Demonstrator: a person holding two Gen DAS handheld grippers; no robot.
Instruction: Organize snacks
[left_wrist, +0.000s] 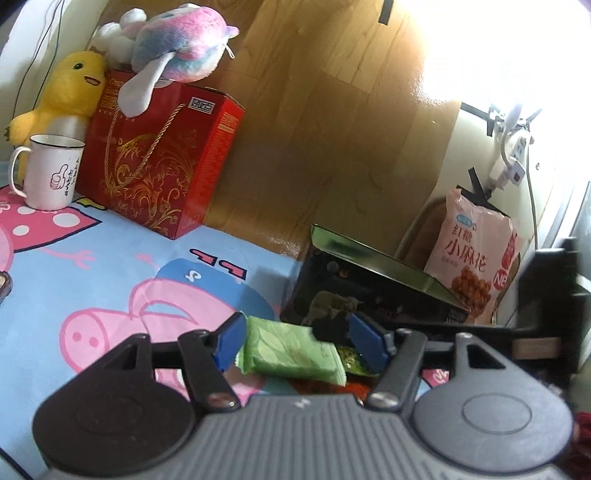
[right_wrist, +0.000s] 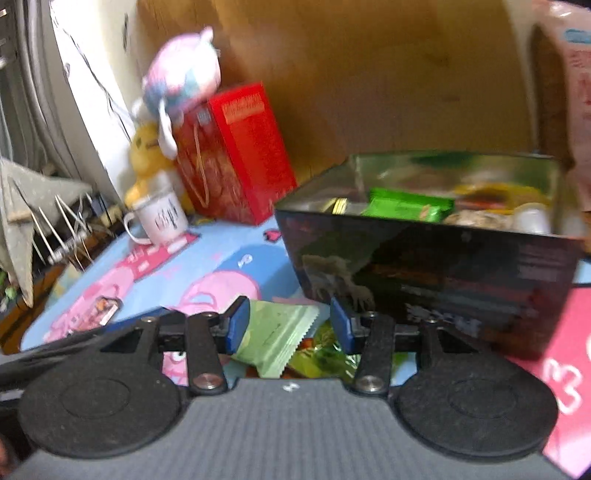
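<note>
The left gripper (left_wrist: 295, 341) sits low in the centre of its frame, its blue pads spread wide; a pale green snack packet (left_wrist: 291, 350) lies between them on the cartoon-pig mat (left_wrist: 110, 258), close to the left pad and apart from the right one, so nothing is clamped; the packet's long axis runs from the left pad down toward lower right. Behind it, right of centre, stands the dark tin box (left_wrist: 369, 291), with a pink snack bag (left_wrist: 476, 254) upright behind it at the right.

The right gripper (right_wrist: 288, 325) is likewise spread; a pale green packet (right_wrist: 277, 336) rests against its left pad, serrated end pointing right, the right pad apart from it. The tin (right_wrist: 424, 266) fills the right of that frame, open-topped, a bright green packet (right_wrist: 406, 206) lying inside among other snacks; that view is blurred.
</note>
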